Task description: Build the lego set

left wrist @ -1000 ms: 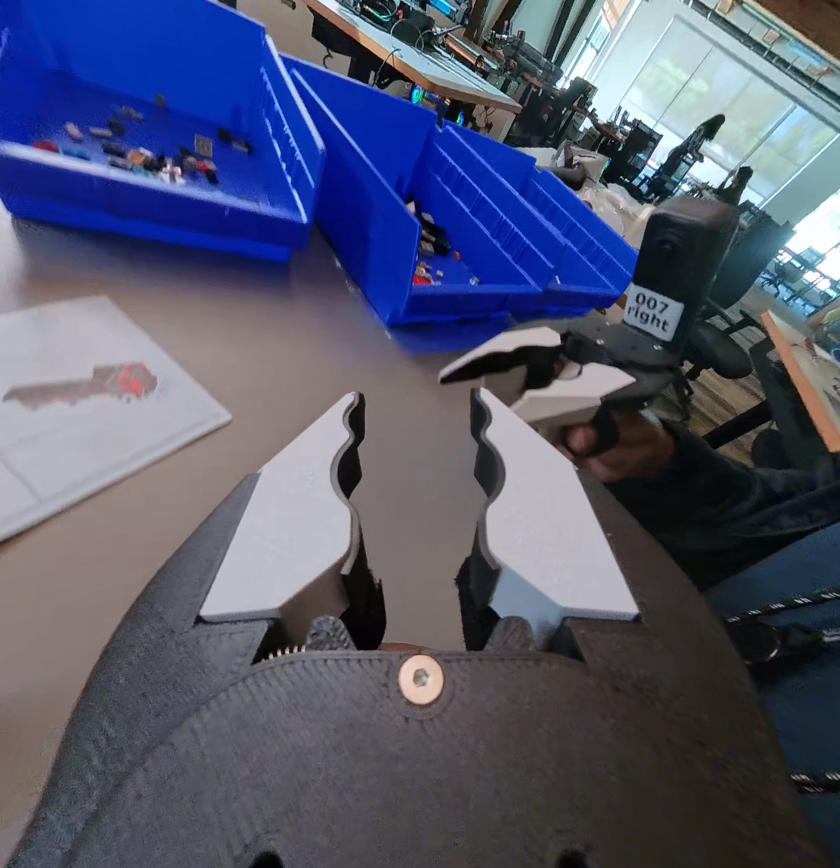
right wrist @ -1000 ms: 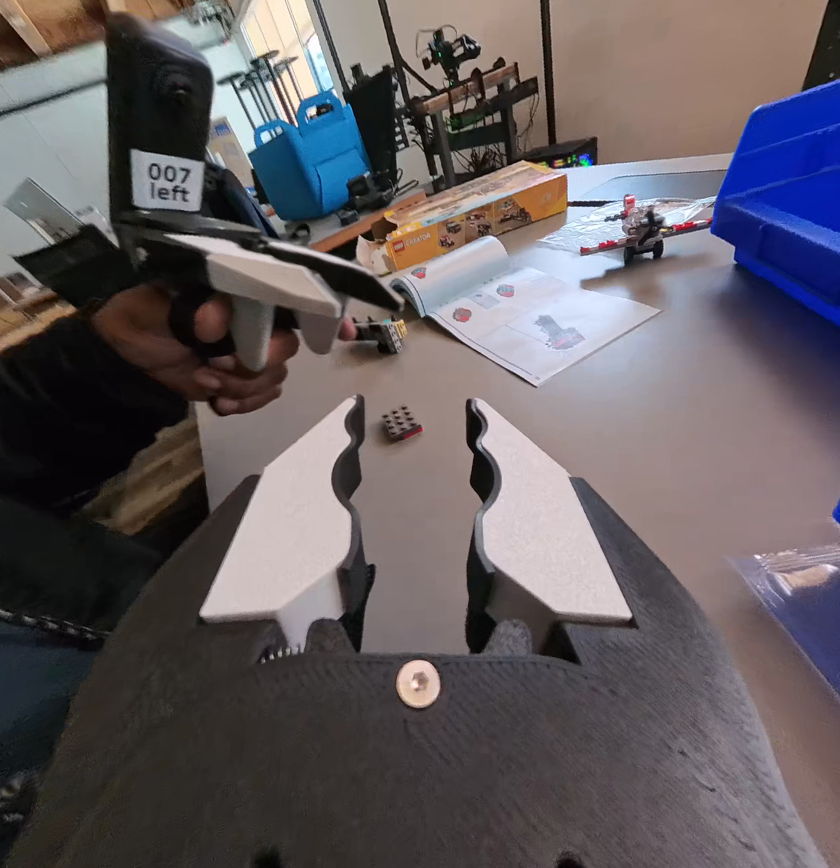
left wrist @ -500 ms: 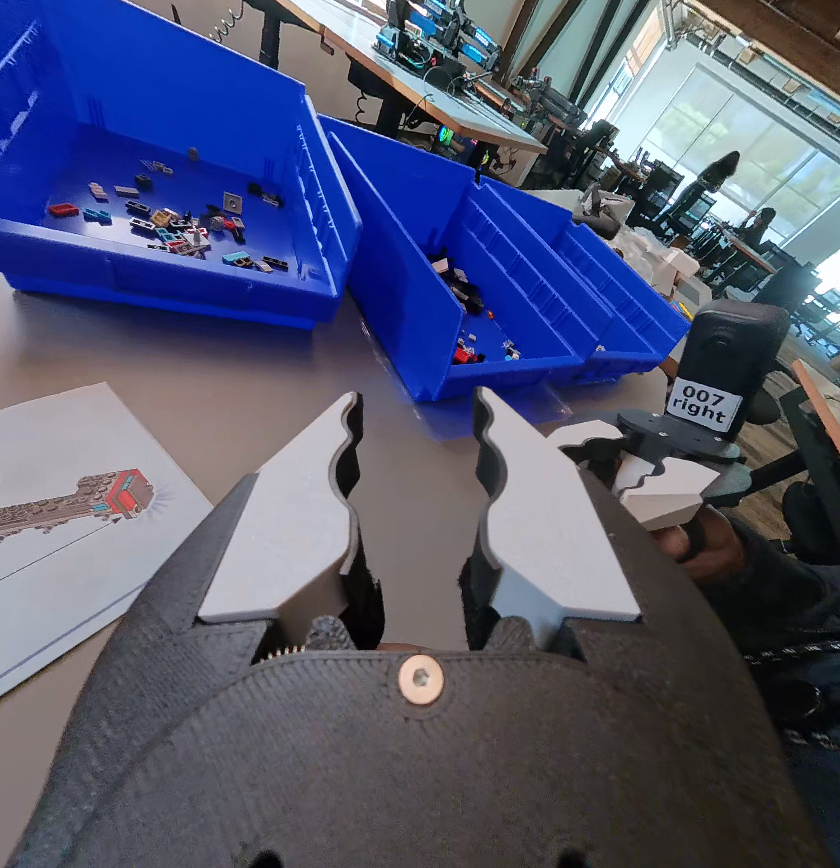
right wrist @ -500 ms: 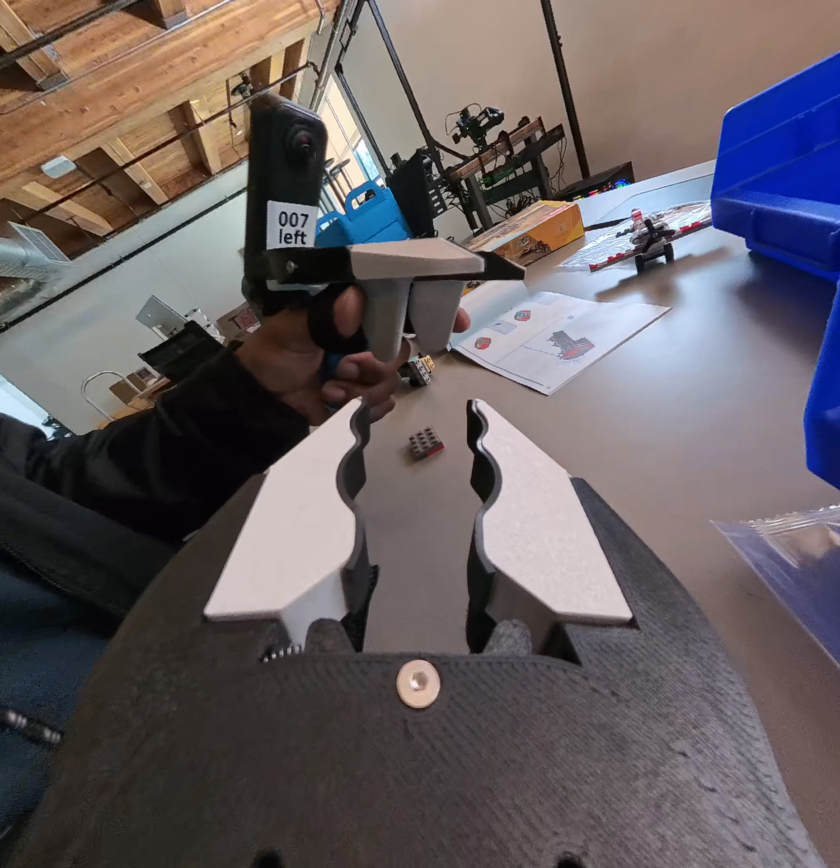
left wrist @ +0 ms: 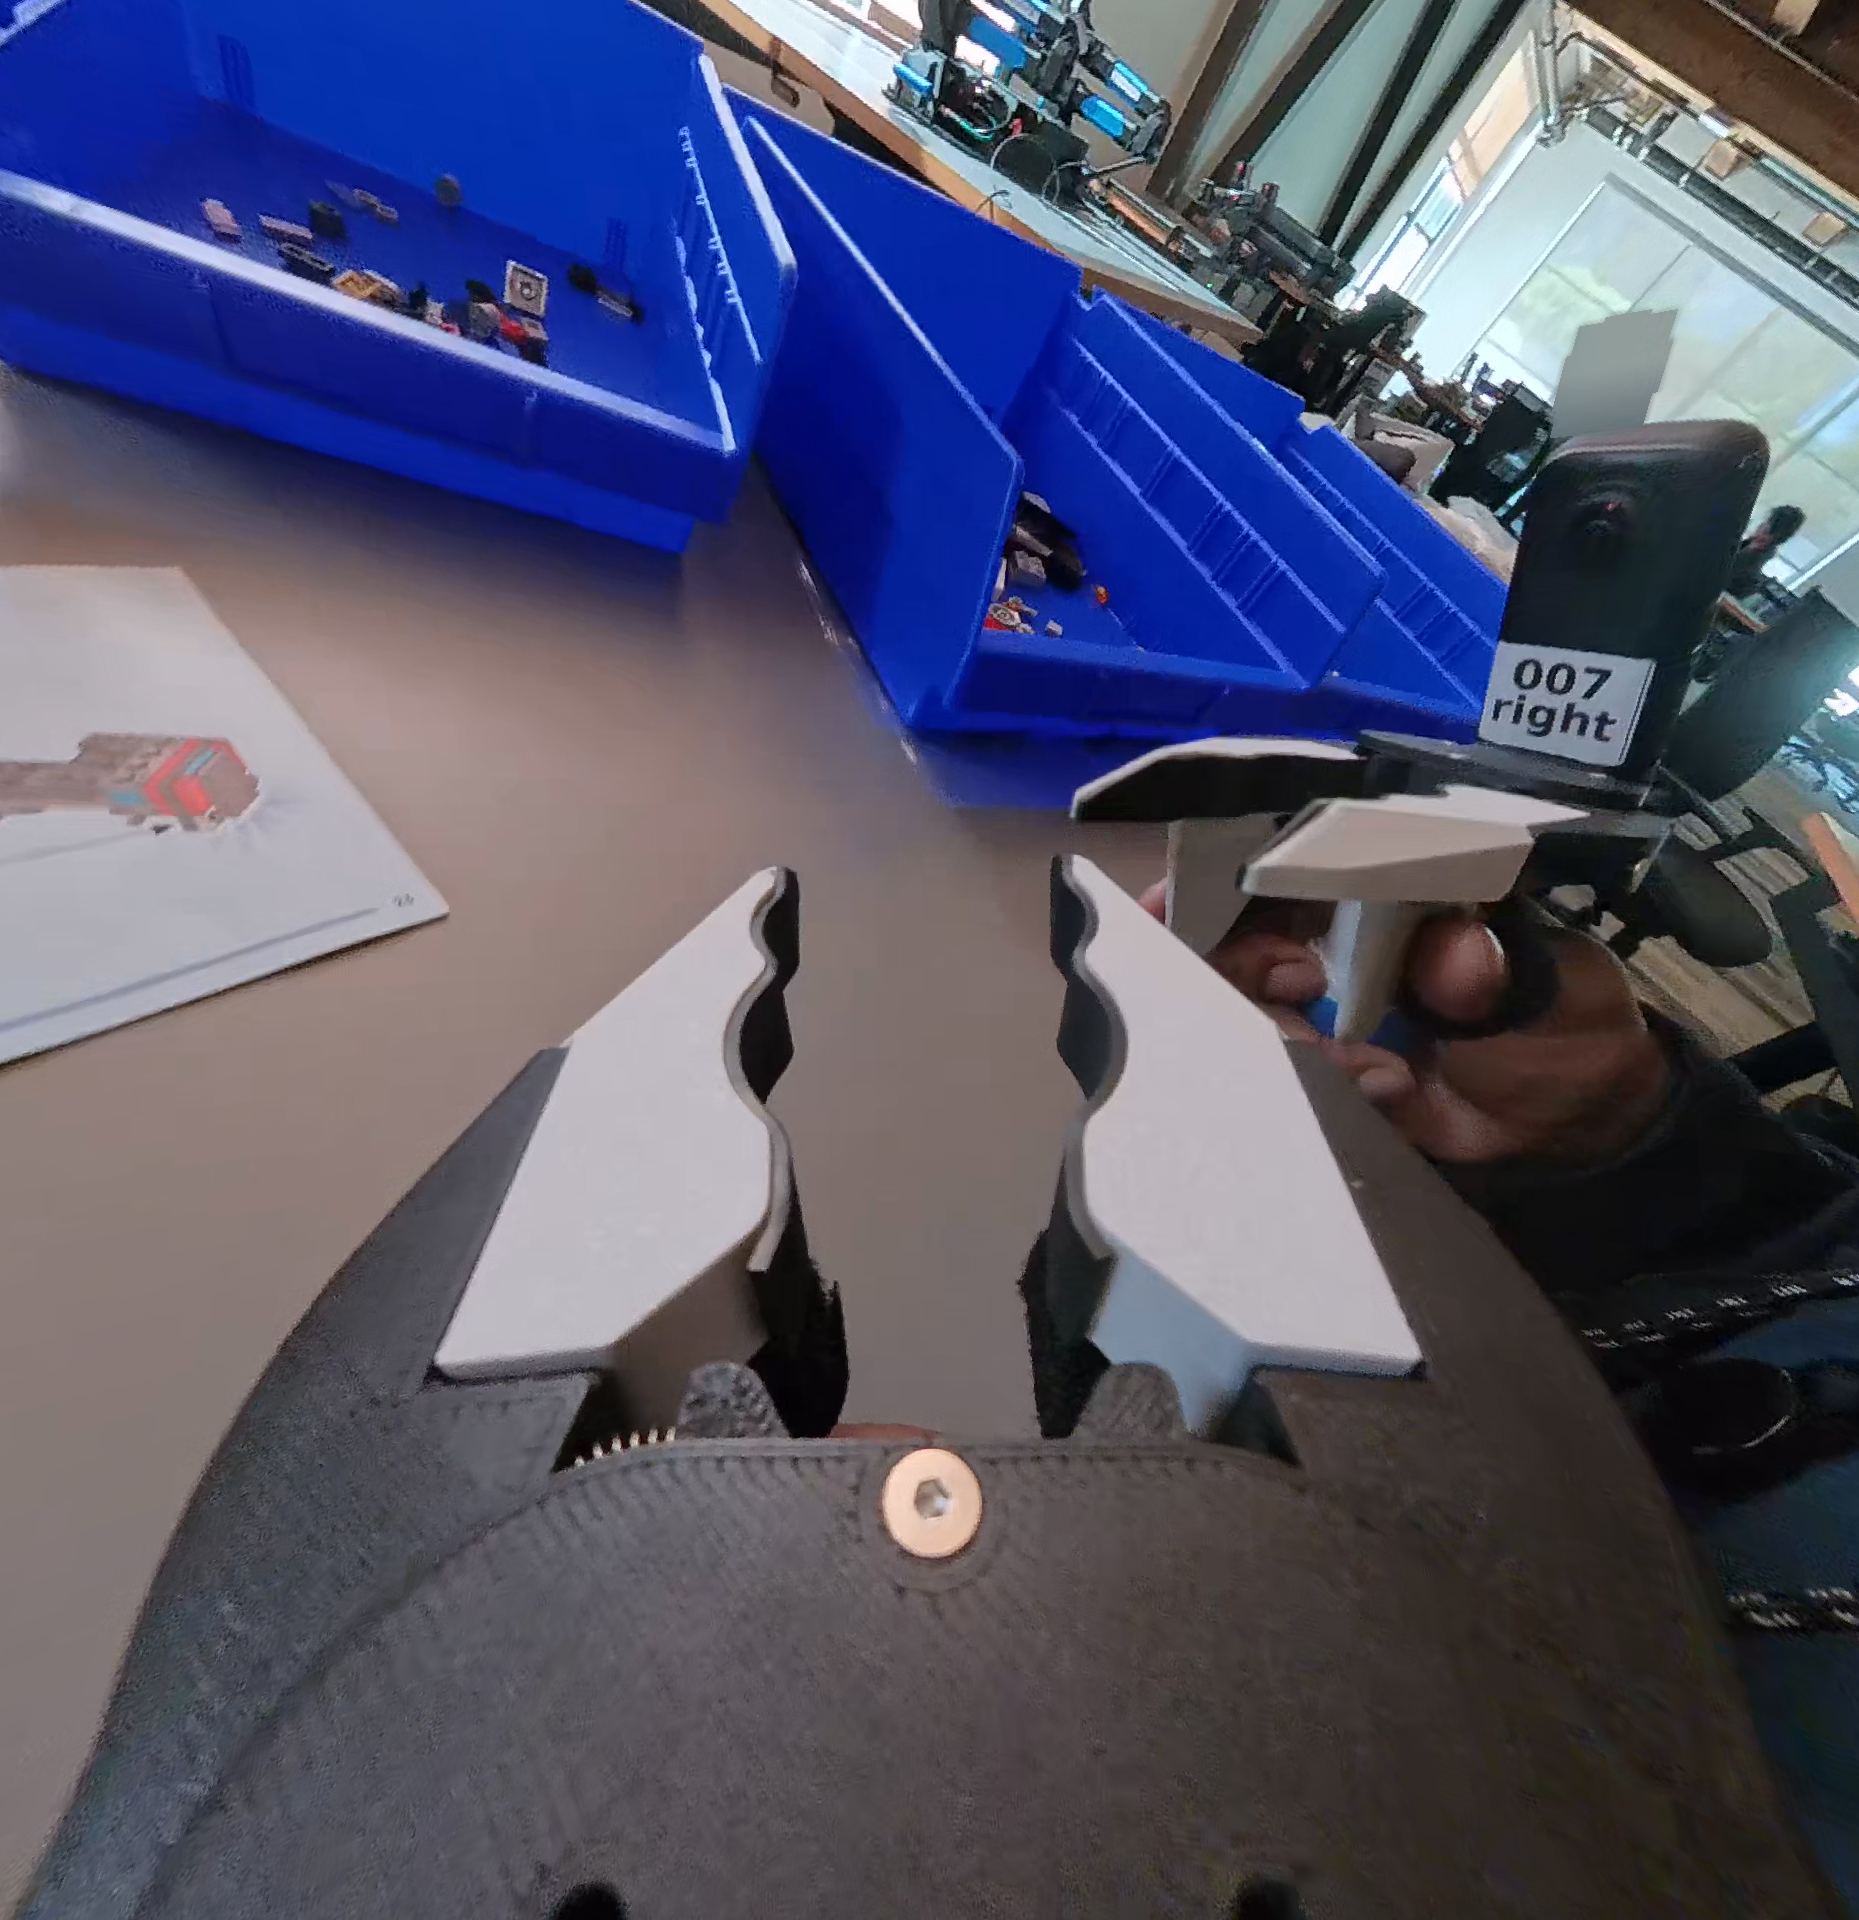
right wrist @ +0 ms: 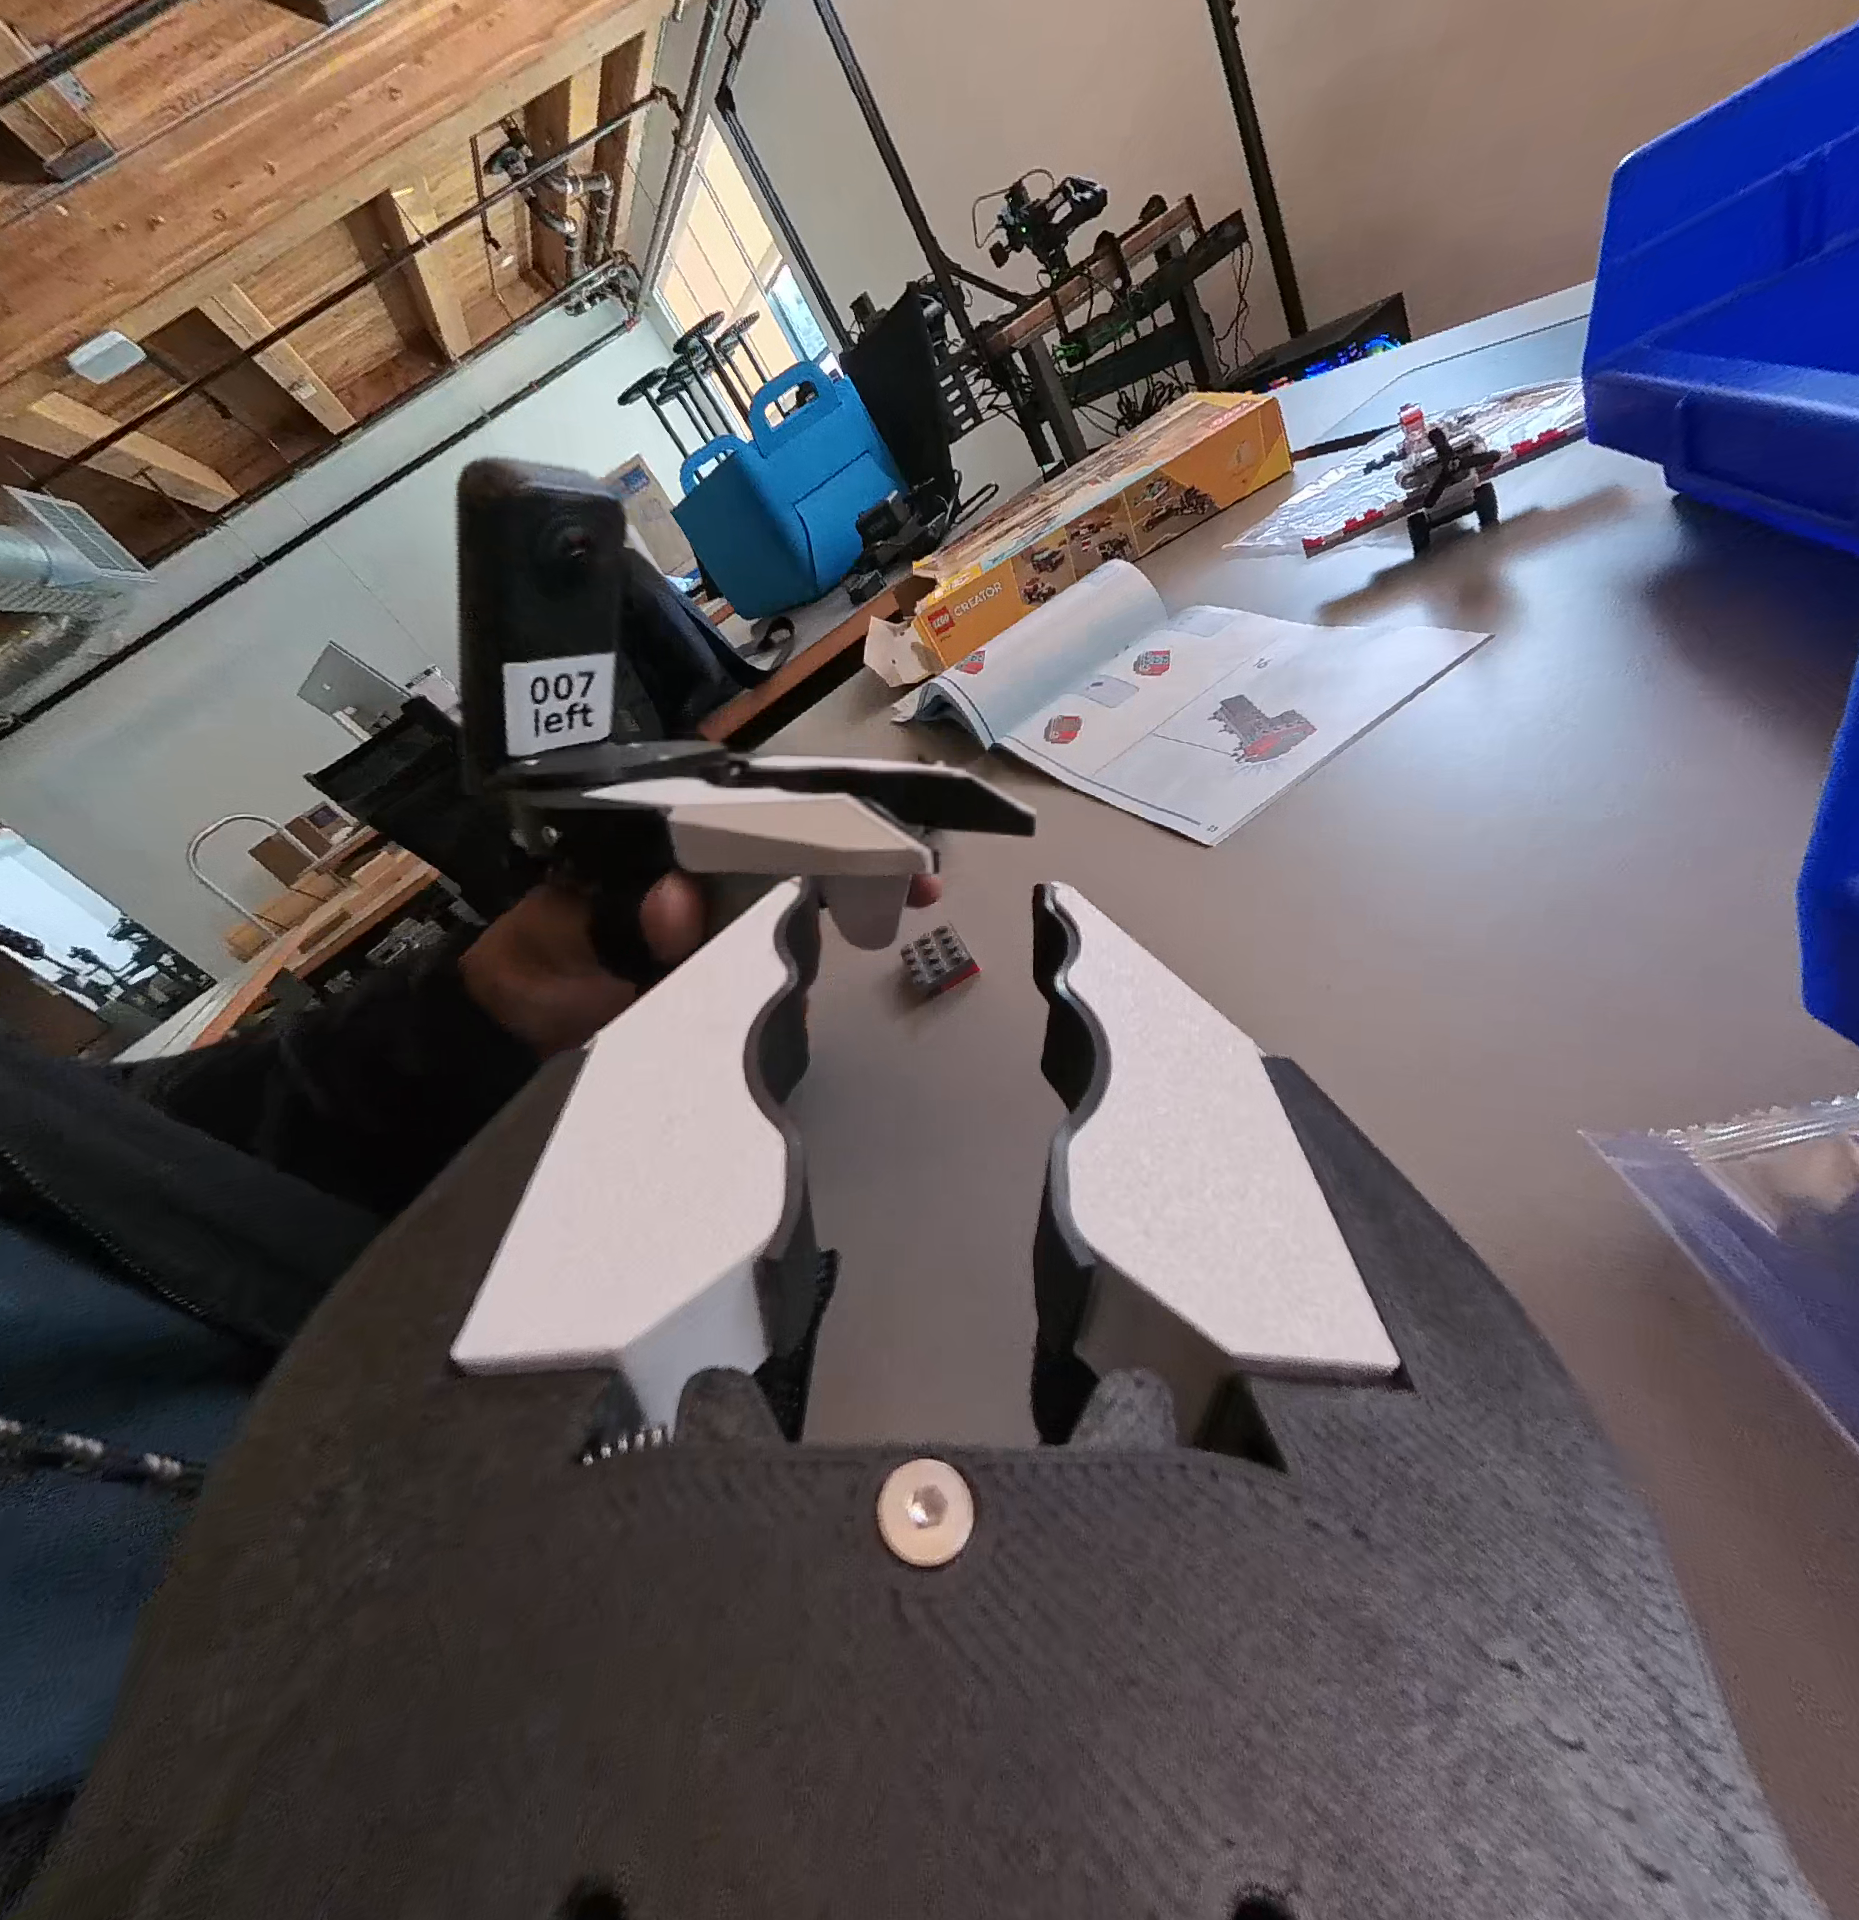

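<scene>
Both tongs gape empty: the left gripper (left wrist: 923, 894) and right gripper (right wrist: 917, 904). The small dark-grey studded lego plate with a red underside (right wrist: 938, 961) lies flat on the brown table (right wrist: 1424, 935), studs up, long axis slanting up-right.

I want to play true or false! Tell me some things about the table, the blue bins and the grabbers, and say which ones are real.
1. Both grabbers have their jaws open and empty. True: the left gripper and the right gripper each show bare table between the jaws.
2. The small dark grey brick is inside a blue bin. False: it lies on the table, just ahead of the right gripper.
3. The nearest blue bin holds loose little pieces. True.
4. The instruction booklet is closed. False: it lies open, beside the yellow box.
5. A small built plane stands on the table. True.
</scene>
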The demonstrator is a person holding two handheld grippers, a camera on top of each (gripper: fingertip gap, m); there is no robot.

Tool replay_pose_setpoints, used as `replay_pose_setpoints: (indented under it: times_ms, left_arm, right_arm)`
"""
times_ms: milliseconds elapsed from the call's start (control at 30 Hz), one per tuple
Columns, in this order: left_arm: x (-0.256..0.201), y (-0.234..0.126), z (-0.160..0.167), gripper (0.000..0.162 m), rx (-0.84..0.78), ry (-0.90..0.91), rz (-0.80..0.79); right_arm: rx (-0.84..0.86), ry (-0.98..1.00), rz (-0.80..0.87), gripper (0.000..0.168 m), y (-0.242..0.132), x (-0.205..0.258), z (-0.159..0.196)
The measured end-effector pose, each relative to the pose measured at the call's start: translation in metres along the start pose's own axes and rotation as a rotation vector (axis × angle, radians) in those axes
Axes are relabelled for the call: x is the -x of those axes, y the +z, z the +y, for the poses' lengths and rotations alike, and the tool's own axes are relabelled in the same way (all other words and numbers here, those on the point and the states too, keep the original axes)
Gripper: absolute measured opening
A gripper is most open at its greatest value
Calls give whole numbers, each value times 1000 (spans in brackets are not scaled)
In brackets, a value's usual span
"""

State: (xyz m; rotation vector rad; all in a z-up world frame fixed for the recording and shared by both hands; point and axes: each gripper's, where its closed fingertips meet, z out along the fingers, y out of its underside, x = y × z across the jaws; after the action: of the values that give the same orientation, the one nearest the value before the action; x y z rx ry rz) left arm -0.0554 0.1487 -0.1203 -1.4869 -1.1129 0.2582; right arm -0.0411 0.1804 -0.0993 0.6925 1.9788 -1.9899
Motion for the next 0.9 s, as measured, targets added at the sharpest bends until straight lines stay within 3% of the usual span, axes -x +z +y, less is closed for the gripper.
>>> replay_pose_setpoints:
  times_ms: [533,900]
  left_arm:
    - [7,-8,16,48,-16,-51,-38]
    - [8,2,28,47,69,42,-123]
  right_arm:
    - [29,13,24,41,3,-4,4]
    - [25,34,17,41,2,-4,4]
